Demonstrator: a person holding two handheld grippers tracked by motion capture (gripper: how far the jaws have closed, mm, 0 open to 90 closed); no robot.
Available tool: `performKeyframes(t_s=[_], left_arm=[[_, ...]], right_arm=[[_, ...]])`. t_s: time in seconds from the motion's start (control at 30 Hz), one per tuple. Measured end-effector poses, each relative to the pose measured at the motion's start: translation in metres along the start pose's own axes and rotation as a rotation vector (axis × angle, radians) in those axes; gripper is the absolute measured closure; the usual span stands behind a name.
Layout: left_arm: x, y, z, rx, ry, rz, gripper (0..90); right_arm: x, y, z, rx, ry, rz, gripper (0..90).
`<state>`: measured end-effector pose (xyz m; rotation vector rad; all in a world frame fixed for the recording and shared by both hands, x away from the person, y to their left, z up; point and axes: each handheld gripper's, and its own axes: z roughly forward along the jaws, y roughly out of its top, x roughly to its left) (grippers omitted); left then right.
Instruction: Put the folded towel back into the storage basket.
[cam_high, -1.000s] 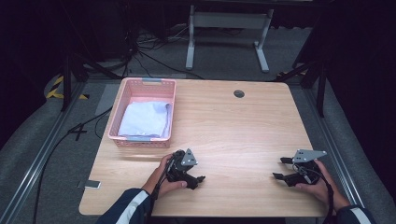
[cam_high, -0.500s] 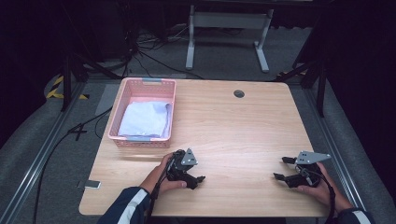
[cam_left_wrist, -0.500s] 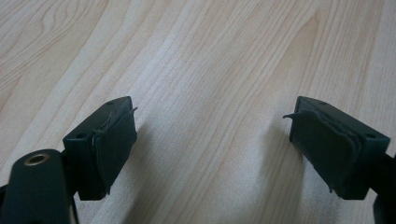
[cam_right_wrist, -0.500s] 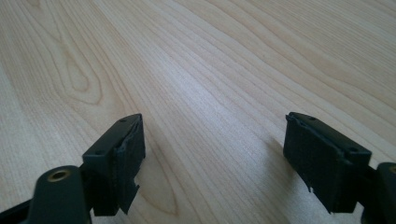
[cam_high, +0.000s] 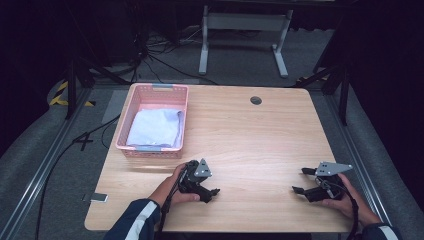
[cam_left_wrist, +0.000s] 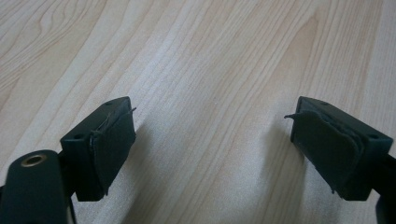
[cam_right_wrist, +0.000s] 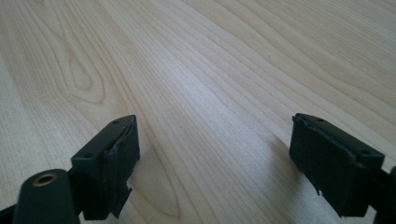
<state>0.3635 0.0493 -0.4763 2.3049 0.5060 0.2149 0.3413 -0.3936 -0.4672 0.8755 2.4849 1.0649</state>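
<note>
A person sat at a wooden table (cam_high: 260, 135) with a gripper in each hand, both low over the near edge; the left gripper (cam_high: 212, 192) rested beside the left hand (cam_high: 172, 187) near the front, just below a pink basket (cam_high: 150, 95); the right gripper (cam_high: 298, 181) lay well apart from it, toward the table's right side, held by the right hand (cam_high: 345, 200). The left gripper's own view showed its jaws spread wide with bare wood grain between them, gripping nothing, the worn black pads (cam_left_wrist: 114, 144) peeling a little at their edges; the right gripper (cam_right_wrist: 215, 163) was likewise released, its jaws parted over bare tabletop with nothing between them. The basket stood on the left part of the table, away from both grippers; a folded pale blue cloth (cam_high: 155, 127) lay inside it, covering most of its floor. A small round grommet (cam_high: 256, 100) was set in the tabletop toward the far edge; cables (cam_high: 165, 65) and a grey metal stand (cam_high: 245, 22) lay on the dark floor beyond.
</note>
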Motion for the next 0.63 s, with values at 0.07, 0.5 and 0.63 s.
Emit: performKeyframes(t_s=[0.07, 0.5, 0.63], left_arm=[[0.0000, 0.0001, 0.0004, 0.000, -0.003, -0.001, 13.2], [0.0007, 0.0012, 0.0010, 0.011, -0.007, 0.001, 11.6], [0.0008, 0.0013, 0.0011, 0.011, -0.006, 0.001, 11.5]], right_arm=[[0.0000, 0.0000, 0.0000, 0.000, 0.000, 0.000, 15.7], [-0.0011, 0.0020, 0.0027, -0.001, 0.001, -0.007, 14.3], [-0.0013, 0.0021, 0.0027, 0.000, 0.003, -0.007, 14.3]])
